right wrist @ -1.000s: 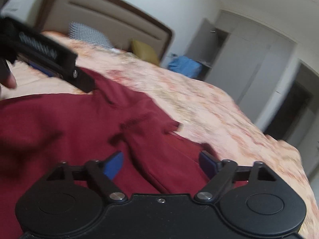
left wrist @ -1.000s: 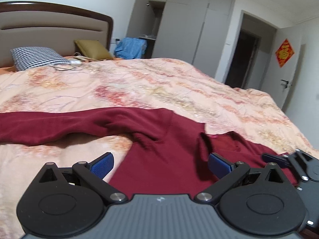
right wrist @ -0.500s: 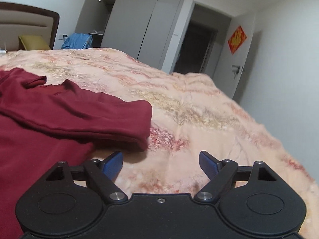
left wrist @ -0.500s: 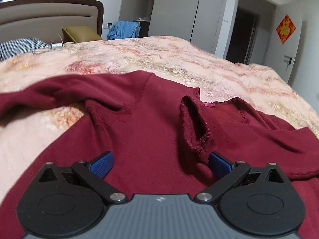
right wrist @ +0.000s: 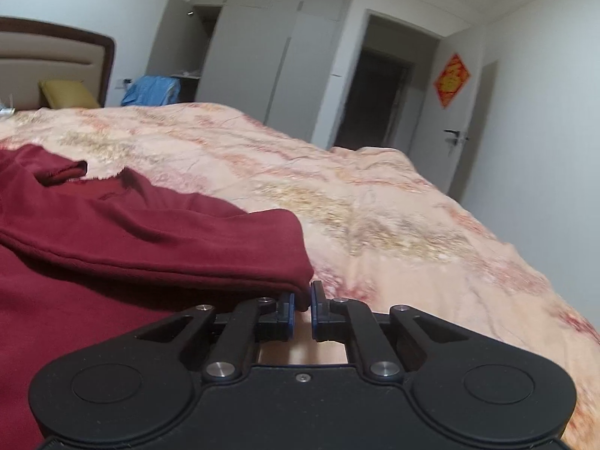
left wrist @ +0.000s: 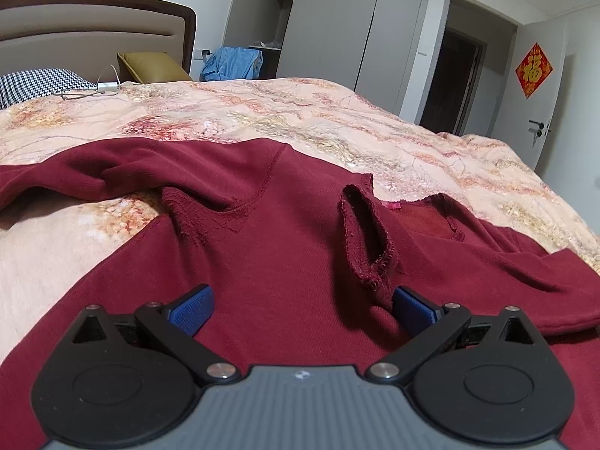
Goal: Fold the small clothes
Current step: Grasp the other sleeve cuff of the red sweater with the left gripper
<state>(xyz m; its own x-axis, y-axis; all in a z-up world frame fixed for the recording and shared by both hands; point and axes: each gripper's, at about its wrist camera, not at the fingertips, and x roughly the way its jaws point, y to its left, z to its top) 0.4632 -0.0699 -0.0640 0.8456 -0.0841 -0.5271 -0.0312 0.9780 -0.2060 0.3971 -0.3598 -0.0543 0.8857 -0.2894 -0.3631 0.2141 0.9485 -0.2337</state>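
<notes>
- Now the right claw [right wrist: 303, 305] has snapped from wide apart to nearly together; a second ago its jaws stood spread over the garment, and here the blue pads pinch the end of the dark red sleeve [right wrist: 210, 247] at its cuff corner.
- Its view has swung as well: earlier it looked across the shirt body towards the headboard, now it faces the bed's bare right side, with the sleeve running off towards 9 o'clock.
- The left claw [left wrist: 302, 309] has dropped lower and closer over the dark red long-sleeved top [left wrist: 285, 262], jaws still wide apart and gripping nothing; a raised fold of the neckline [left wrist: 365, 240] stands just beside its right pad, at about 1 o'clock.
- The top lies spread on the floral bedspread [left wrist: 262, 112], its other sleeve stretched towards 10 o'clock.
- Judged from this, the sleeve grip is made, so the likely next step is carrying that sleeve inward across the body; the left claw seems placed to hold the cloth down or take the neckline.
</notes>
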